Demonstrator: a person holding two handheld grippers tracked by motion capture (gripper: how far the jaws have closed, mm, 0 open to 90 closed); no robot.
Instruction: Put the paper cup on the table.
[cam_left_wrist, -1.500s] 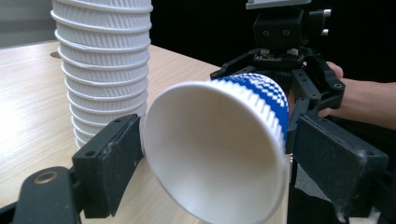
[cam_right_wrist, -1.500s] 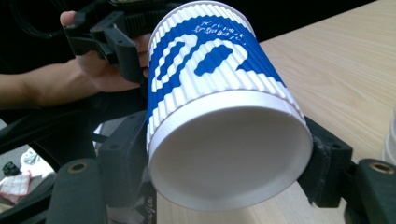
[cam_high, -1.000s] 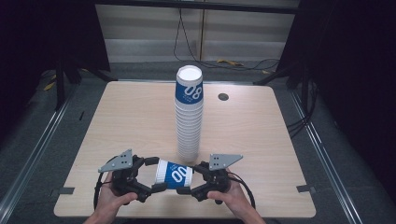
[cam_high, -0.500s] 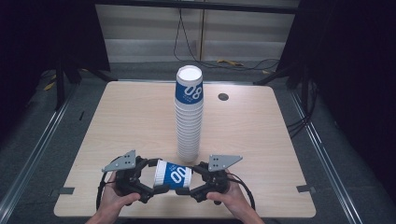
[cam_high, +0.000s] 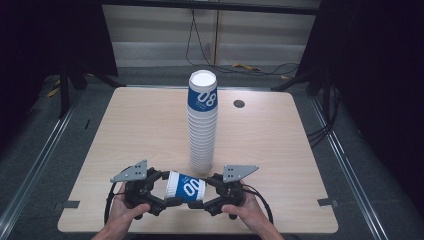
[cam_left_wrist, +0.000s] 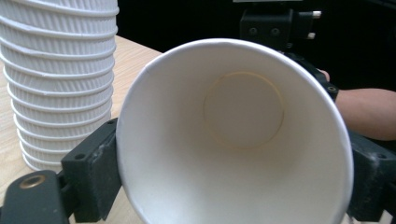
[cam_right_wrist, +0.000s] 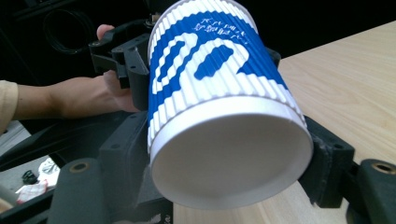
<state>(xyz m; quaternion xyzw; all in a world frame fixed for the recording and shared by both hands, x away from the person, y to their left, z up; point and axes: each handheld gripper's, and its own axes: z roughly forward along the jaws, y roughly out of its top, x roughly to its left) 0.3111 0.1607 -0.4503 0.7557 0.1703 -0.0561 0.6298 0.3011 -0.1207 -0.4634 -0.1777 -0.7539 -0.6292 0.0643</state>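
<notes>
Two grippers, one cup between them, right at the six o'clock edge of the table (cam_high: 100, 145). The paper cup (cam_high: 186, 186) lies on its side, blue band with the white numerals facing up, its long axis running from nine to three o'clock across the person's front. The open mouth points to nine o'clock, toward the left gripper (cam_high: 161, 192); the closed base points to three o'clock, toward the right gripper (cam_high: 210, 195).

From the left gripper view you look straight down the white inside of the cup (cam_left_wrist: 233, 135), and the black fingers (cam_left_wrist: 93, 177) sit pressed against the rim on either side, closed narrow on the mouth end. From the right gripper view the round base of the cup (cam_right_wrist: 231, 154) faces the camera, and those fingers (cam_right_wrist: 123, 154) clamp the ribbed wall close to the bottom. So both hands hold it, one at each end, and neither is the nearer.

Just behind, at twelve o'clock from the held cup, rises the tall stack of cups (cam_high: 202, 125), very close to it, though contact cannot be judged from above. My read: the cup must turn upright, mouth up, before it can go onto that stack, and the swing has to clear the column so near behind it.
</notes>
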